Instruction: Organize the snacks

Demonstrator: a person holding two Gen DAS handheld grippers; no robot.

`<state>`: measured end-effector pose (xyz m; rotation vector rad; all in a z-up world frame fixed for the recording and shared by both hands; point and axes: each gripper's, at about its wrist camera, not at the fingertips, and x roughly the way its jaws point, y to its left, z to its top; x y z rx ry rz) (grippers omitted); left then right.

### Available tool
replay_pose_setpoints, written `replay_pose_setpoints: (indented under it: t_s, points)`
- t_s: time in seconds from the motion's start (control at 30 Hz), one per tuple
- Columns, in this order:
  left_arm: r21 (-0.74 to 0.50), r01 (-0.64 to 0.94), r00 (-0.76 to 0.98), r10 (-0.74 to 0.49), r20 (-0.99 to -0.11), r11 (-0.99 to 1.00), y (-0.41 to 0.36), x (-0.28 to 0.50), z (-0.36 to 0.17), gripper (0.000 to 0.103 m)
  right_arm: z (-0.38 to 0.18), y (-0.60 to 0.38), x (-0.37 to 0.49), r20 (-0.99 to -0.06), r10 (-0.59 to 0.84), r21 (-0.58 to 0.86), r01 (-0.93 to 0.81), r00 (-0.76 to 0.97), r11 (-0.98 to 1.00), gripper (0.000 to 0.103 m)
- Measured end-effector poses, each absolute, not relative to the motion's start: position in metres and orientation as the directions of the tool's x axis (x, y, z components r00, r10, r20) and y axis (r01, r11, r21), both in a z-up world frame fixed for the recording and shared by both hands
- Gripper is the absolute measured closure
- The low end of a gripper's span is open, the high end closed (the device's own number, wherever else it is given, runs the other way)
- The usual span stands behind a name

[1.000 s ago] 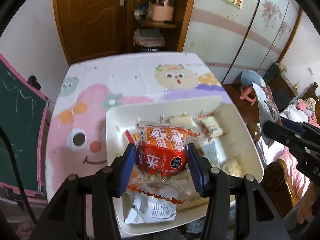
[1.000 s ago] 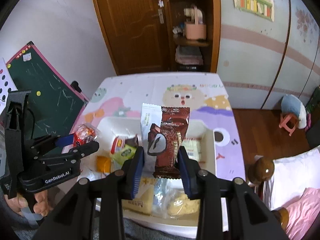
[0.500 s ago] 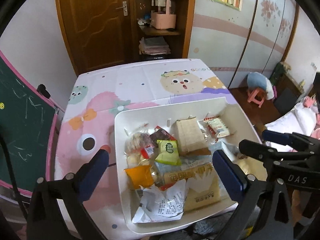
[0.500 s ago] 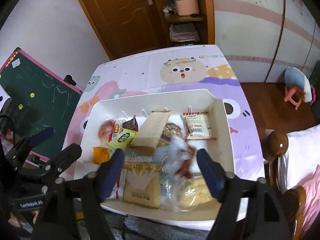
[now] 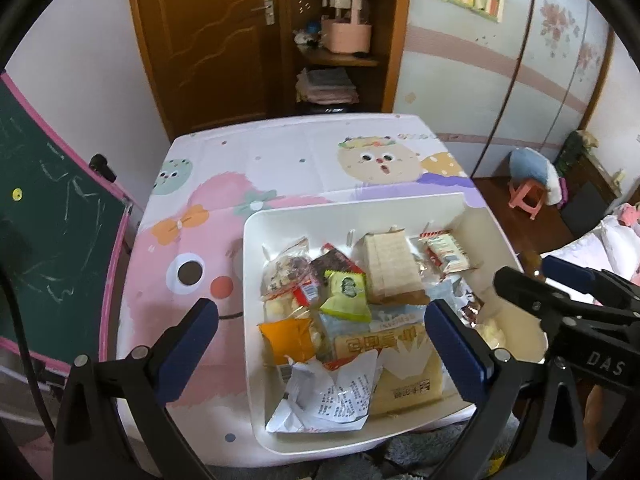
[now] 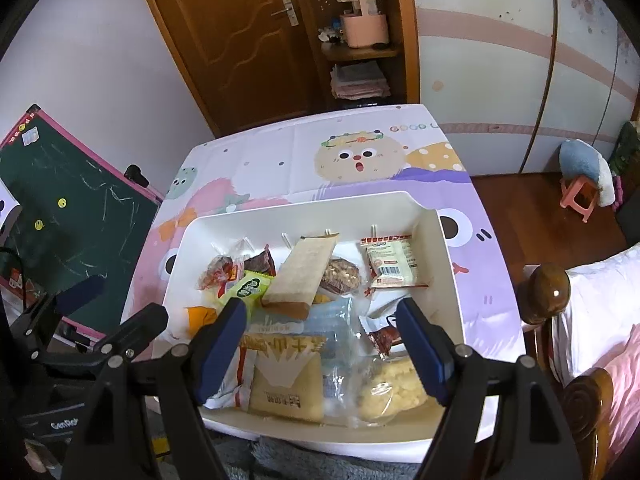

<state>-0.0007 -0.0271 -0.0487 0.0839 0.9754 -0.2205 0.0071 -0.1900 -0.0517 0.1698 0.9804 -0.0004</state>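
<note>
A white bin (image 5: pixel 249 320) (image 6: pixel 451 280) on the cartoon-print tablecloth holds several snack packets. Among them are an orange packet (image 5: pixel 286 340), a green one (image 5: pixel 346 292), a long tan one (image 6: pixel 302 276), a white-and-red one (image 6: pixel 390 264) and a yellow cracker pack (image 6: pixel 286 380). A clear bag with red print (image 5: pixel 288 276) lies at the bin's left. A brown-red packet (image 6: pixel 384 336) lies near its right. My left gripper (image 5: pixel 320 314) hangs open and wide over the bin's near left part, holding nothing. My right gripper (image 6: pixel 320 312) stands open over the near middle, also holding nothing.
A green chalkboard (image 5: pixel 48 240) leans at the table's left. Behind the table are a wooden door (image 5: pixel 208 40) and a shelf unit (image 5: pixel 340 40). A wooden bedpost (image 6: pixel 546 292) and bedding sit close on the right. A pink stool (image 6: pixel 580 196) stands on the floor.
Both grippers have opened. The red bag left my left jaws and the brown packet left my right jaws; both now lie in the bin.
</note>
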Motion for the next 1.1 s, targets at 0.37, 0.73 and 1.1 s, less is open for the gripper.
replay_pose_setpoints:
  t_s: [0.37, 0.73, 1.1]
  points:
    - [0.005, 0.138, 0.545, -0.072, -0.835, 0.99, -0.013, -0.004, -0.029, 0.0, -0.024, -0.177, -0.004, -0.792, 0.092, 0.145, 0.04, 0.604, 0.989, 0.025]
    - [0.01, 0.111, 0.615, -0.061, -0.786, 0.994, -0.007, -0.019, 0.001, 0.0, -0.004, -0.162, -0.012, -0.759, 0.078, 0.1, -0.002, 0.646, 0.995, 0.025]
    - [0.006, 0.108, 0.616, -0.062, -0.786, 0.994, -0.004, -0.02, 0.005, 0.0, -0.002, -0.158, -0.011, -0.758, 0.067, 0.092, 0.005, 0.649, 0.996, 0.025]
